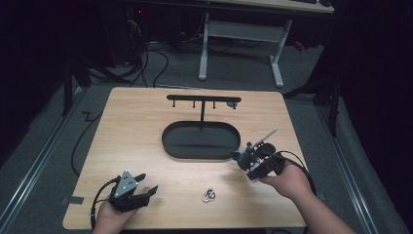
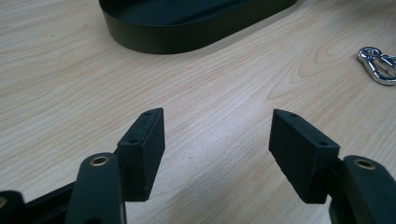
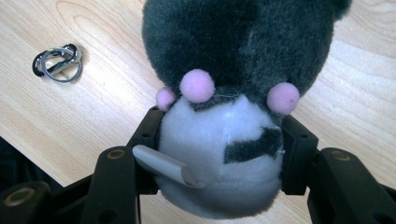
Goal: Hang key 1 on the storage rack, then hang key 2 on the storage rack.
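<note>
Nearby, plush toy [image 3: 233, 93] beside tray rim [image 1: 234, 151]

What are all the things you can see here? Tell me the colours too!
Table: one, light wood, middle of the room.
Tray: one, black, oval, centre of the table.
Hanger stand: one, black, rising from the tray's far side.
Metal clips: one small bunch, silver, near edge of the table.
Plush toy: one, grey and white with pink dots, held in the right gripper.
Left gripper: black, open, low over the table.
Right gripper: black, squeezing the toy.
</note>
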Tool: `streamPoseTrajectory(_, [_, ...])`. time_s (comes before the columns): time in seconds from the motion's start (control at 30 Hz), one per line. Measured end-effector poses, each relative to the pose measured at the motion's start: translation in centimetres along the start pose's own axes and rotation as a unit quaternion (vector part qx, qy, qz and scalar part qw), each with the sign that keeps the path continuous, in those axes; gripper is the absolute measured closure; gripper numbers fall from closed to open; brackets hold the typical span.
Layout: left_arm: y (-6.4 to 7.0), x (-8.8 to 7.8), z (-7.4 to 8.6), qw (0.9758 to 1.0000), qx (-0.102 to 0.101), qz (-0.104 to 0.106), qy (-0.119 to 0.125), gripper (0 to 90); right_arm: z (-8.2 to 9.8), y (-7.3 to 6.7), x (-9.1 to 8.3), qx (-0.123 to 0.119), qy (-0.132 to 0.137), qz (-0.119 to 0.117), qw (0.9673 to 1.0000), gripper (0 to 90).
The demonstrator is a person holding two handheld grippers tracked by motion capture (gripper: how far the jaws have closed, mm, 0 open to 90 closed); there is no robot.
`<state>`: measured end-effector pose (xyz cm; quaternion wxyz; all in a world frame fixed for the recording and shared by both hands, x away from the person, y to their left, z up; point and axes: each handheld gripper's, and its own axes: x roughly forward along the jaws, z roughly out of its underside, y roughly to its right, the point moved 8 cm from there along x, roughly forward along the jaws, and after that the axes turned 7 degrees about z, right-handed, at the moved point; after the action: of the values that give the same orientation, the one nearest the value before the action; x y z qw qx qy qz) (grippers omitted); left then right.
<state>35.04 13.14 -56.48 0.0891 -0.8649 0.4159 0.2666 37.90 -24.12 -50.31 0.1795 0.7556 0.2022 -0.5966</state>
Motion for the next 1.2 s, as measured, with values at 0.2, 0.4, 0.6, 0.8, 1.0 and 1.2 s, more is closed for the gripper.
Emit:
streamPoseTrajectory(0.2, [0.0, 0.0, -0.1, 1.0000, 0.002, 0.001, 0.000, 36.6, -0.4, -0.2, -0.1, -0.003, 0.004, 0.005, 1.0000, 45.9])
streamPoseTrajectory(0.4, [0.1, 0.0, -0.1, 1.0000, 0.005, 0.002, 0.000, 36.7, -1.0, -0.1, -0.1, -0.005, 0.008, 0.011, 0.9999, 45.9])
streamPoseTrajectory(0.6, [0.2, 0.1, -0.1, 1.0000, 0.005, 0.002, -0.001, 36.7, -1.6, -0.3, -0.6, -0.010, 0.011, 0.004, 0.9999, 45.9])
streamPoseTrajectory(0.8, [0.3, 0.3, 0.0, 1.0000, 0.007, 0.005, -0.004, 36.7, -2.7, 0.1, -1.9, -0.009, 0.021, 0.001, 0.9997, 45.9])
streamPoseTrajectory(1.0, [0.6, 0.1, -0.1, 0.9998, 0.019, 0.003, -0.006, 36.7, -3.6, 0.4, -3.1, 0.000, 0.021, 0.004, 0.9998, 45.9])
streamPoseTrajectory(1.2, [0.7, 0.3, 0.0, 0.9997, 0.019, 0.006, -0.010, 36.6, -4.9, 0.6, -4.0, -0.003, 0.028, 0.000, 0.9996, 45.9])
